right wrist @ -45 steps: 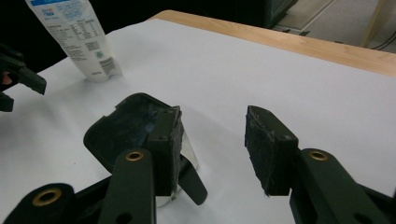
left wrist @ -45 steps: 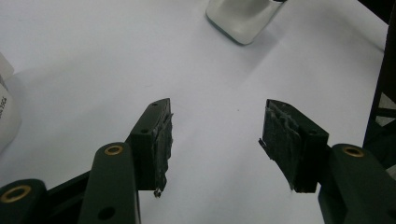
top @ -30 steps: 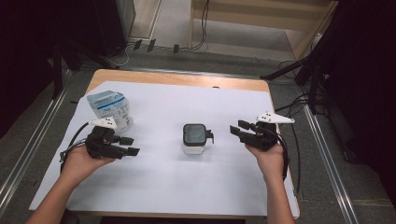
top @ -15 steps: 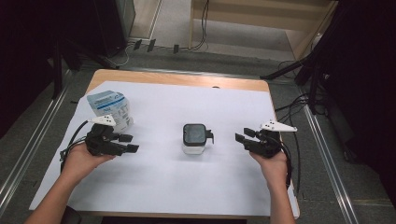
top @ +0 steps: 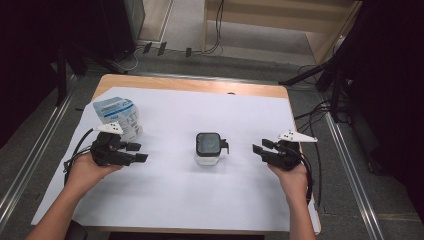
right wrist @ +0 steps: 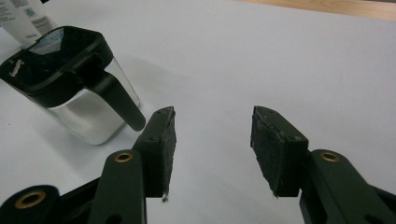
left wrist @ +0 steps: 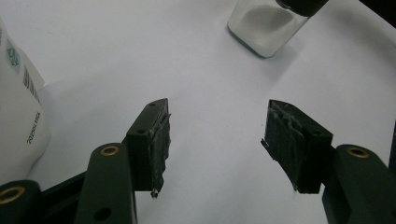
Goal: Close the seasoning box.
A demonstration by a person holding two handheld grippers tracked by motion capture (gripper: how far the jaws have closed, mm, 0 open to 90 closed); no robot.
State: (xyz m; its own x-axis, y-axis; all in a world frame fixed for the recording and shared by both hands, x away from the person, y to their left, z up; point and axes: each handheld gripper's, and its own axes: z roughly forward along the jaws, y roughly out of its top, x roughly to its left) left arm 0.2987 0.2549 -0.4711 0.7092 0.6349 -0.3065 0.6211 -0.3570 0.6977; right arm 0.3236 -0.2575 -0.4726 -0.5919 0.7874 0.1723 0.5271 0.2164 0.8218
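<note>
Jar [top: 208, 148] (black-lidded) stands untouched between left gripper [top: 136, 152] and right gripper [top: 261, 148], jaws parted, empty.

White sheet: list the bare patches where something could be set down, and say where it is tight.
Bare patches on the white sheet: the whole near strip below the container, and the far strip beyond it. Tightest at the left, where the left tongs sit next to the bag.

Pale wooden counter [top: 190, 84] under a white paper sheet [top: 165, 200]. Grey carpeted floor [top: 240, 60] beyond, strewn with black cables [top: 320, 107]. Light wooden furniture [top: 280, 22] at the far side; metal rails [top: 30, 165] alongside; dark corners.
</note>
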